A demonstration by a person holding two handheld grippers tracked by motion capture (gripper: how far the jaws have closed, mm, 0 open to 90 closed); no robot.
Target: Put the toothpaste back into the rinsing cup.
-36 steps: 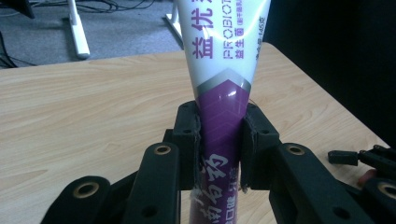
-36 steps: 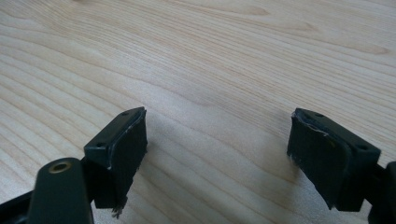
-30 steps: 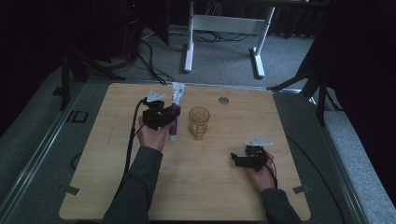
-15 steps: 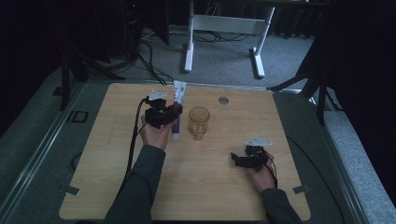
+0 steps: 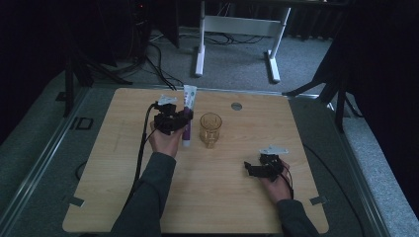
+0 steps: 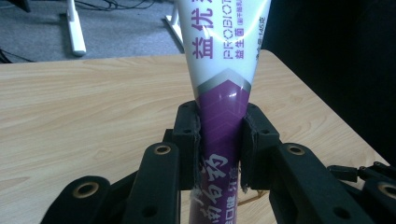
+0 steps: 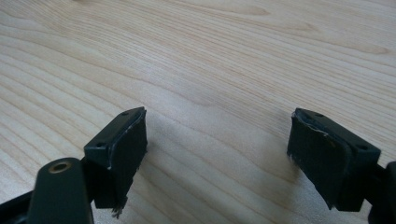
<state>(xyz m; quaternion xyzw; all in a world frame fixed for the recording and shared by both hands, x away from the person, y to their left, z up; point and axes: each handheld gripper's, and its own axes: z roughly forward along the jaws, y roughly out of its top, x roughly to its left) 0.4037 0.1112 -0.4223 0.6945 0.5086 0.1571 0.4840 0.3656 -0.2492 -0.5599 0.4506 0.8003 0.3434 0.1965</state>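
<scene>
Pale wooden table (image 5: 148, 197): the left gripper (image 6: 219, 140) clamps a purple-and-white toothpaste tube (image 6: 224, 70) just beside an amber glass (image 5: 210, 129); the right gripper (image 7: 217, 154) rests with jaws spread wide, holding nothing.

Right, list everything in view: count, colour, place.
toothpaste tube: one, white and purple, clamped in the left gripper, left of the glass
glass: one, amber, table centre, upright
table: one, light wood
round grommet: one, grey, far edge of the table
white stand: one, on the floor beyond the table
cables: several, black, on the floor
left gripper: black, shut on the tube
right gripper: black, open, low over bare wood at the near right
</scene>
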